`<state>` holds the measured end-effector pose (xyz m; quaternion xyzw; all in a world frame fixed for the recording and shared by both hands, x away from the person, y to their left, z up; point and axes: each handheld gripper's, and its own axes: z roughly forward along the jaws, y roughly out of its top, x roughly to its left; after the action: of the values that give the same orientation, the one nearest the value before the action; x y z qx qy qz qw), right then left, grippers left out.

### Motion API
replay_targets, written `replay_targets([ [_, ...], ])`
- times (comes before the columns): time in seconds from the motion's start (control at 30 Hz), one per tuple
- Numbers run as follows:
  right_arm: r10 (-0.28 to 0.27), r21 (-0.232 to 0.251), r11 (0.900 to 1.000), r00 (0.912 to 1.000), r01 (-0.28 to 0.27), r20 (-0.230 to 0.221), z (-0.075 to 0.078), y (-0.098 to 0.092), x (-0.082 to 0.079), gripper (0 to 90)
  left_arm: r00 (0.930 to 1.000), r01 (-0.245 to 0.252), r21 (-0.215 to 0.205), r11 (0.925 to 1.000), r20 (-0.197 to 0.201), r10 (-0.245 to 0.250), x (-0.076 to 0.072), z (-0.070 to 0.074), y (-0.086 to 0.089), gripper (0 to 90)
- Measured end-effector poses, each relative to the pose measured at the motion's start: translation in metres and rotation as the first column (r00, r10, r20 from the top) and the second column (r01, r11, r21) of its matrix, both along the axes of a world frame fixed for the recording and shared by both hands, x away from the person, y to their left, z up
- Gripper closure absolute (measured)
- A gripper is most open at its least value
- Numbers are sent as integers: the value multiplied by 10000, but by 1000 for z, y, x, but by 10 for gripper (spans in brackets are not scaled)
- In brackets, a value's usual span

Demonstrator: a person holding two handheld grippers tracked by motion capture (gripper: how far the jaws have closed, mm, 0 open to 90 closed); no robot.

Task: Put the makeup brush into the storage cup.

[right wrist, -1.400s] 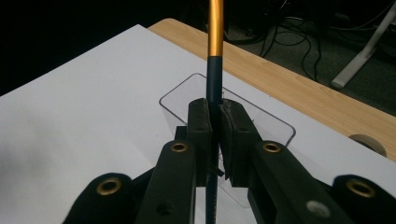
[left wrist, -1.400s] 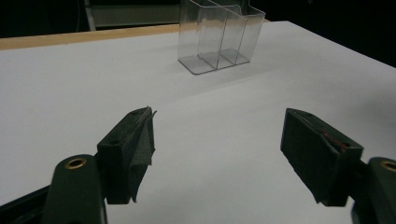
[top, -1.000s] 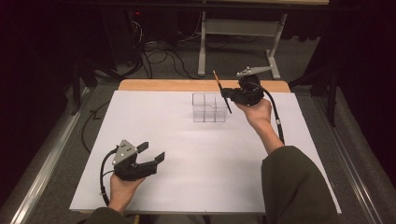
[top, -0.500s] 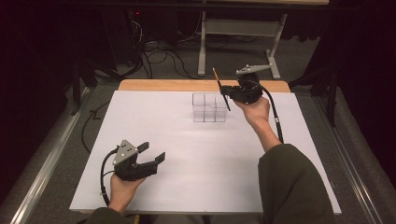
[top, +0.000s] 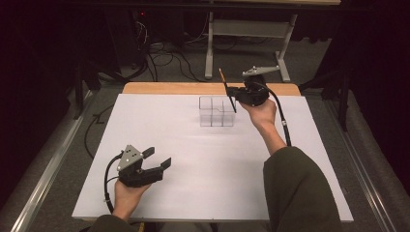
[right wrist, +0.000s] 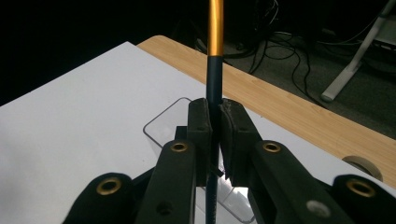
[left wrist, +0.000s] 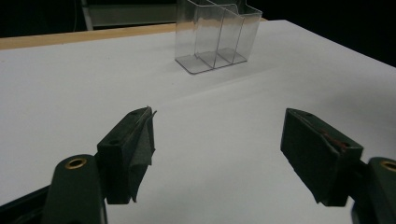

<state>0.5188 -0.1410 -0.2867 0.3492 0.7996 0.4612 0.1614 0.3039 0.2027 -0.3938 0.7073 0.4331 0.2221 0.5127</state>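
The pen point(top: 227, 90), a thin dark stick with an orange-gold upper end, was clamped between the closed jaws of the right gripper point(top: 233, 92) in the upper middle of the high view. It leaned slightly, its orange tip toward the upper left, and its lower end hung over the right side of the clear holder point(top: 217, 111); whether it touched the holder could not be told. In the right gripper view the pen point(right wrist: 214, 70) rose straight up the middle of the frame, with the pads pressed against its dark shaft and a clear compartment of the holder point(right wrist: 163, 123) just below.

The holder, a transparent box with several compartments, stood on the white surface point(top: 193, 159) near its far edge, just in front of a wooden strip point(top: 169, 88).

The left gripper point(top: 158, 158) sat in the lower left of the high view, well apart from the holder, its jaws spread wide with nothing between them. In the left gripper view the holder point(left wrist: 215, 35) stood at the top centre of the frame.
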Motion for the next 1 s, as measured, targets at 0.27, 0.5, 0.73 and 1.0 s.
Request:
replay_targets([
  [0.27, -52, 45, 10000, 10000, 51, 73, -5, 3, 4, 848, 10000, 14, 3, 10000, -2, -14, 0, 0, 0, 263],
  [0.5, -71, 35, 10000, 9999, 70, 154, -8, 4, 7, 848, 10000, 26, 23, 10000, -8, -26, 0, 0, 0, 264],
  [0.73, -131, 72, 9999, 9998, 130, 168, -11, 6, 10, 847, 10000, 17, -8, 10000, -21, -17, 0, 0, 0, 264],
  [1.0, -162, 58, 9999, 9997, 161, 158, -14, 8, 13, 848, 10000, 23, -45, 10000, -47, -23, 0, 0, 0, 264],
])
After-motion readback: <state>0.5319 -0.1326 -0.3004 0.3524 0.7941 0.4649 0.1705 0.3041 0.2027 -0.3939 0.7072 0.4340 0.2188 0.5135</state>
